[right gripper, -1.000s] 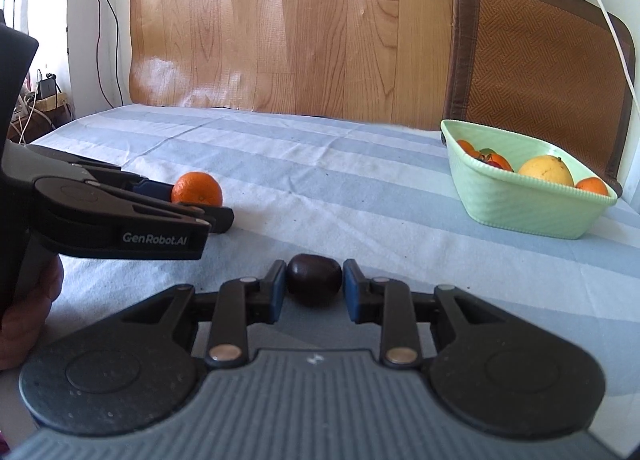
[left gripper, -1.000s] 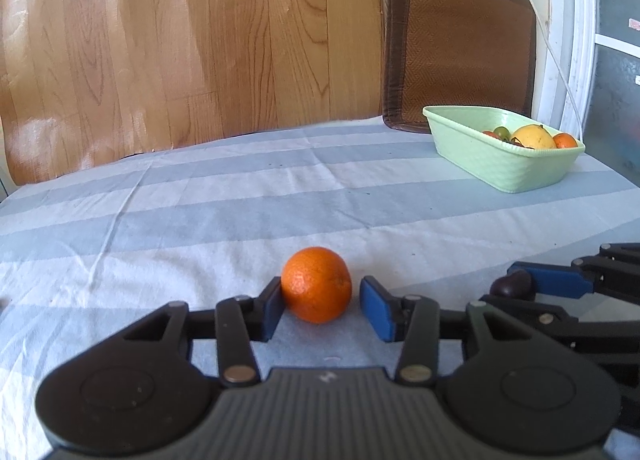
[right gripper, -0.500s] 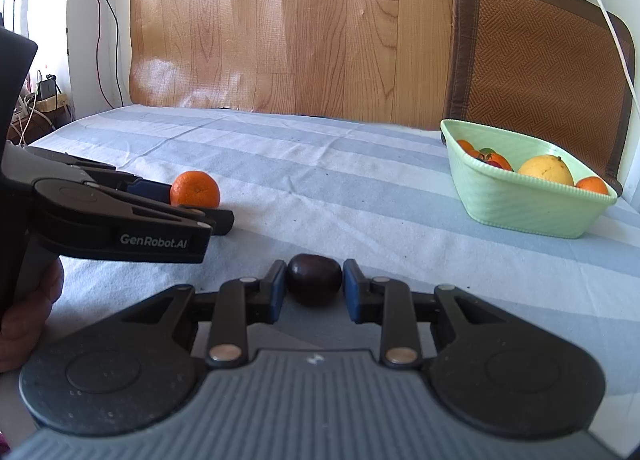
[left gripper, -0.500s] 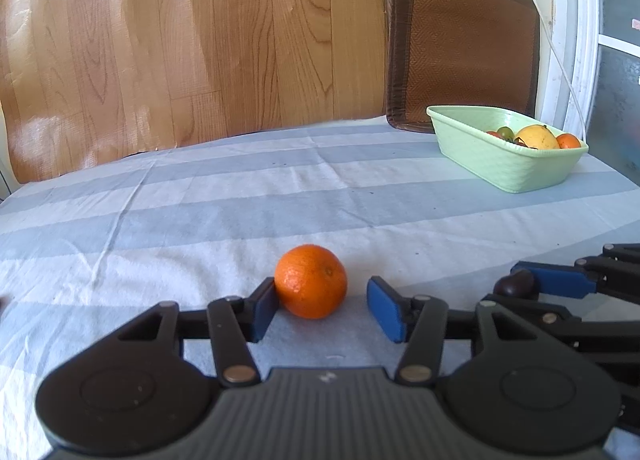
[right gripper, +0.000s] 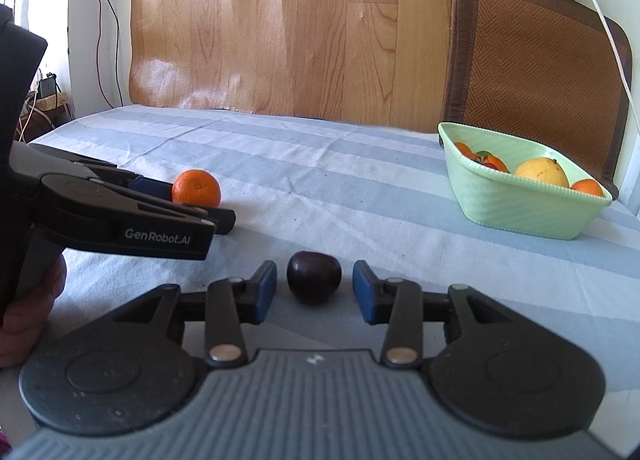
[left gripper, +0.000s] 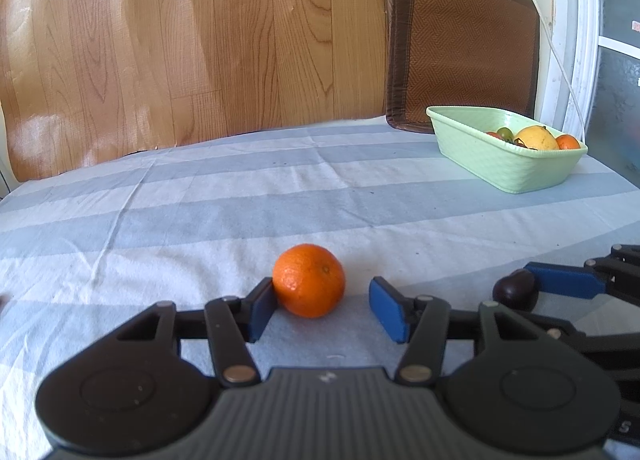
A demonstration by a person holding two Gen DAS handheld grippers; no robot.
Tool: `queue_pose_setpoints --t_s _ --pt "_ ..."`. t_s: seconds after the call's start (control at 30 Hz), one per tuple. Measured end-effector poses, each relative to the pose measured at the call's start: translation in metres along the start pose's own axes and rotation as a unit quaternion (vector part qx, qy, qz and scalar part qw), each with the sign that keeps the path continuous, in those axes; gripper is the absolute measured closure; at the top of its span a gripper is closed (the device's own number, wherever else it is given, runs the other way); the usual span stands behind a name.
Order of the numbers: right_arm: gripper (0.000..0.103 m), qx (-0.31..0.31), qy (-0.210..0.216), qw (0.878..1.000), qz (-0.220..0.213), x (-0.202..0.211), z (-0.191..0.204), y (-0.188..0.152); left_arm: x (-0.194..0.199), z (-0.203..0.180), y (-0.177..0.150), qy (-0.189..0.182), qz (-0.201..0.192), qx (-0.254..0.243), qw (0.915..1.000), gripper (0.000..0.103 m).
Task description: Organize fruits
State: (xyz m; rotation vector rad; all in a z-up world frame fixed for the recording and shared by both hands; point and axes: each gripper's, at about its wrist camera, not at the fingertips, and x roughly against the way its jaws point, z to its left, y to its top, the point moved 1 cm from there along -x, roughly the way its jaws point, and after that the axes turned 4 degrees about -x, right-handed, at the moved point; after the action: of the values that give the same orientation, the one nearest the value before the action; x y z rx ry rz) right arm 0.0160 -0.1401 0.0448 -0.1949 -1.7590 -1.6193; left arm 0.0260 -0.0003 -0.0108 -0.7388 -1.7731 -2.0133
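Note:
An orange [left gripper: 308,280] lies on the striped tablecloth between the fingers of my left gripper [left gripper: 326,310]. The gripper is open; its left pad touches the orange, its right pad stands apart. A dark plum [right gripper: 314,277] lies on the cloth between the pads of my right gripper [right gripper: 314,291], which is open with a gap on both sides. The orange [right gripper: 196,188] and the left gripper [right gripper: 120,216] also show in the right wrist view. The plum [left gripper: 515,289] and the right gripper [left gripper: 568,284] show at the right of the left wrist view.
A pale green basket [left gripper: 500,168] with several fruits stands at the far right of the table; it also shows in the right wrist view [right gripper: 516,204]. A brown woven chair back [left gripper: 464,44] stands behind it. A white cable [right gripper: 612,40] hangs by the wall.
Both grippers have opened. The left one has let go of the orange, and the right one has let go of the plum. Both fruits rest on the cloth.

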Motion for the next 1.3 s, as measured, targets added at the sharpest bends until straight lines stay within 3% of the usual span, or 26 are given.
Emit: queue_pose_setpoints --t_s 0.5,0.6,0.7,0.77,1.0,1.07,1.17,1.3 --pt "0.058 -0.014 0.010 1.000 0.001 0.000 -0.003 -0.001 0.000 0.008 0.004 -0.009 -0.008 0.034 0.9994 0.045" --pt "0.058 -0.014 0.010 1.000 0.003 0.000 -0.003 -0.001 0.000 0.007 0.004 -0.007 -0.012 0.030 0.9994 0.049" --pt "0.065 -0.012 0.009 1.000 0.002 0.000 -0.003 -0.001 0.001 0.008 0.003 -0.008 -0.013 0.033 0.9993 0.066" --pt "0.072 -0.013 0.008 1.000 0.001 0.000 -0.003 -0.001 0.001 0.009 0.003 -0.013 -0.013 0.034 0.9992 0.067" --pt "0.072 -0.024 -0.004 1.000 -0.011 0.003 -0.007 -0.002 0.008 -0.003 0.000 -0.057 -0.018 0.005 0.9982 0.067" --pt "0.072 -0.026 -0.011 1.000 -0.013 0.004 -0.010 -0.002 0.012 -0.007 -0.003 -0.082 -0.018 0.002 0.9965 0.067" --pt "0.072 -0.032 -0.015 0.999 -0.011 0.004 -0.013 -0.003 0.014 -0.014 -0.004 -0.084 -0.022 -0.017 0.9960 0.065" --pt "0.070 -0.033 -0.012 0.999 -0.002 0.002 -0.013 -0.003 0.016 -0.014 -0.003 -0.073 -0.031 -0.014 0.9967 0.048"
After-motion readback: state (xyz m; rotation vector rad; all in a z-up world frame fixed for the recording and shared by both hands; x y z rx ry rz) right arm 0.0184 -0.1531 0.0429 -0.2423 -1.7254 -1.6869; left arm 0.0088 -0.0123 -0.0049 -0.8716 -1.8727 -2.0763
